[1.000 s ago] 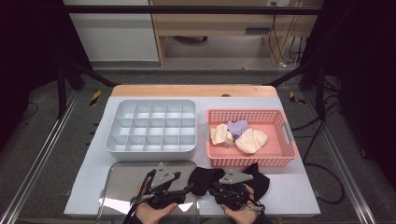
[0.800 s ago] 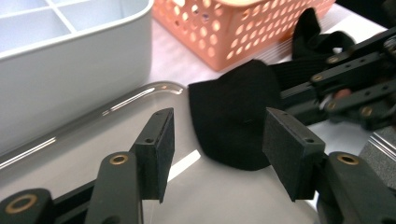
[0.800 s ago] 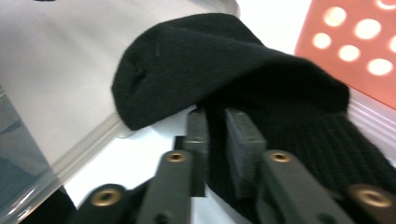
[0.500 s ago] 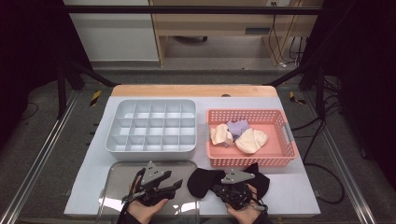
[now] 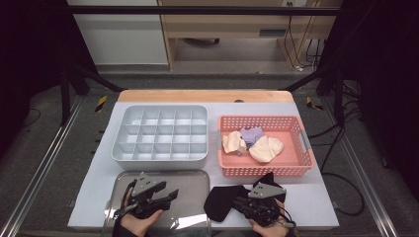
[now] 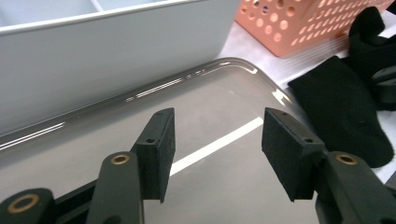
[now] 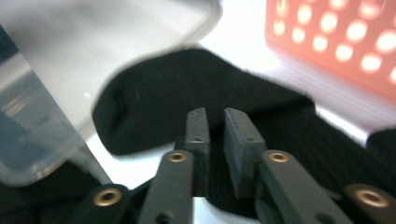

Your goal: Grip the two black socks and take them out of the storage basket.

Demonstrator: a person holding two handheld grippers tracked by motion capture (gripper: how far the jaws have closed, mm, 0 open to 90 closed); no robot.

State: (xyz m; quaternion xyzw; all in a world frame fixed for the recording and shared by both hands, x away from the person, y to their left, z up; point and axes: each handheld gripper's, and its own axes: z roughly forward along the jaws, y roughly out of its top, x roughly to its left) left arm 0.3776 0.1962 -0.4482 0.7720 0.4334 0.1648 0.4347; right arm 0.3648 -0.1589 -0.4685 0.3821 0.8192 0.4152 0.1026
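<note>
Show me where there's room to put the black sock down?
The metal tray is bare right of the left gripper. The grid box has every cell free. The basket is crowded at its middle with light cloths. The sock lies between tray and right gripper, whose jaws pinch it.

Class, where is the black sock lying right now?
In the high view, the black sock lies at the table's near edge, between the metal tray and the right gripper, below the orange basket.

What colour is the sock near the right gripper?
Black; the sock shows best in the high view.
</note>
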